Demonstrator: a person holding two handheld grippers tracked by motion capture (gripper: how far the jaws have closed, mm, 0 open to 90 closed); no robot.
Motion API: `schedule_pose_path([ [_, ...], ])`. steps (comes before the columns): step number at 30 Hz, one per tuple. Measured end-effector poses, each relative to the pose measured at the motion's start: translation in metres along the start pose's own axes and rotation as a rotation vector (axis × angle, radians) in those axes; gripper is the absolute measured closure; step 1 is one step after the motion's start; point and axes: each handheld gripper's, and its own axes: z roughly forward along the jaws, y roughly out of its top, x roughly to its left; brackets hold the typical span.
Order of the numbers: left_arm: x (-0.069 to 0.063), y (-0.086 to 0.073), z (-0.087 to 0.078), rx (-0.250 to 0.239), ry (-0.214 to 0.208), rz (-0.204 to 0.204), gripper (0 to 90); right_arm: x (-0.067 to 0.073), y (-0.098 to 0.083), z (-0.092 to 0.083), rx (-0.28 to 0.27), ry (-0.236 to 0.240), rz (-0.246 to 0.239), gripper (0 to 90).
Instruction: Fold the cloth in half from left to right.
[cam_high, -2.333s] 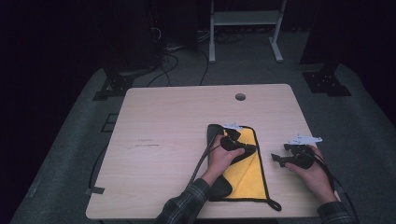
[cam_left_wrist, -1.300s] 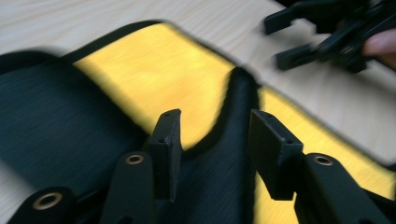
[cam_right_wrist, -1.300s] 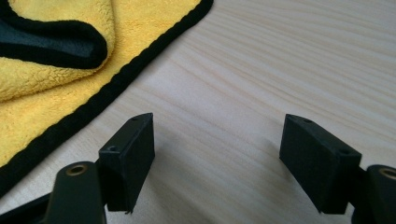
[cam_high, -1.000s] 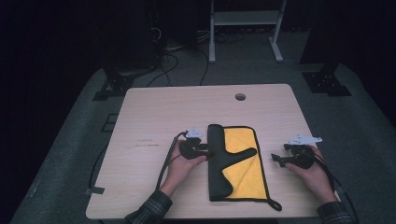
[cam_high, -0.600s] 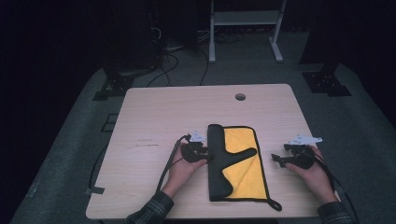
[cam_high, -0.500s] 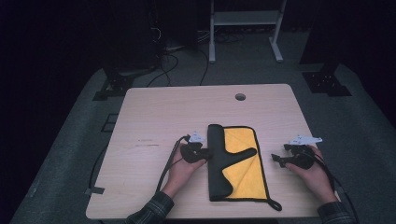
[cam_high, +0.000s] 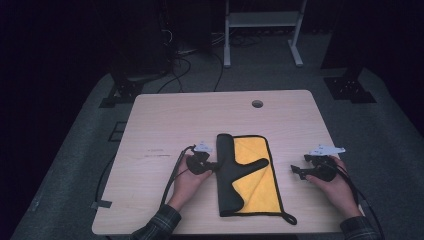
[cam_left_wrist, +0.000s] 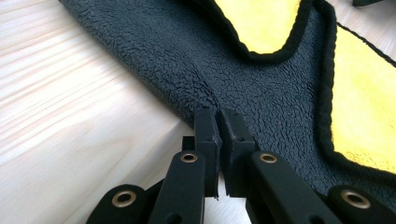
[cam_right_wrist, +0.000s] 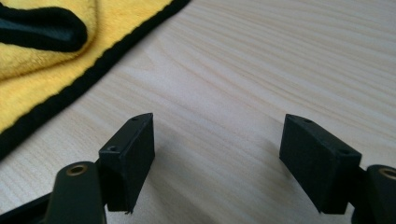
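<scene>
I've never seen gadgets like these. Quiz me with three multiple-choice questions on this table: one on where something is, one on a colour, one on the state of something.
1. Where does the cloth lie on the table?
A. At its far edge, by the round hole
B. Near the person's edge, between the two hands
C. At its left corner

2. What colours is the cloth?
A. Yellow and black
B. Red and white
C. All blue

3. How does the right hand-held gripper stand?
A. Shut on the cloth
B. Shut on nothing
C. Open over bare wood

Answers:
1 B: it lies between the left hand-held gripper and the right one.
2 A: a yellow face with a black folded side and trim.
3 C: its jaws stand apart with wood between them.
</scene>
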Motion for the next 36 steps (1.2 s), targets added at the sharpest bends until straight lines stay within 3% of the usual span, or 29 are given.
schedule_pose_path([
  [13,0.029,-0.023,-0.035,-0.005,0.064,-0.031,84.1,0.001,0.0,0.0,0.0,-0.006,0.003,25.2],
  [16,0.028,-0.022,-0.037,0.002,0.099,-0.005,76.3,0.0,0.0,0.0,0.006,-0.015,0.011,20.1],
  [23,0.03,-0.028,-0.055,-0.028,0.169,0.041,42.8,0.0,0.001,0.002,0.019,-0.016,0.015,14.5],
  [24,0.031,-0.03,-0.058,-0.031,0.172,0.041,36.6,0.0,0.001,0.002,0.017,-0.016,0.014,16.4],
  [27,0.033,-0.038,-0.066,-0.018,0.203,0.061,30.5,0.0,0.001,0.001,-0.008,0.001,-0.003,35.3],
  [29,0.034,-0.045,-0.073,-0.016,0.213,0.062,27.9,0.001,0.003,-0.001,0.004,0.0,-0.004,42.4],
  [36,0.043,-0.066,-0.087,-0.001,0.236,0.053,23.9,0.008,0.012,-0.001,-0.022,0.035,-0.019,46.6],
])
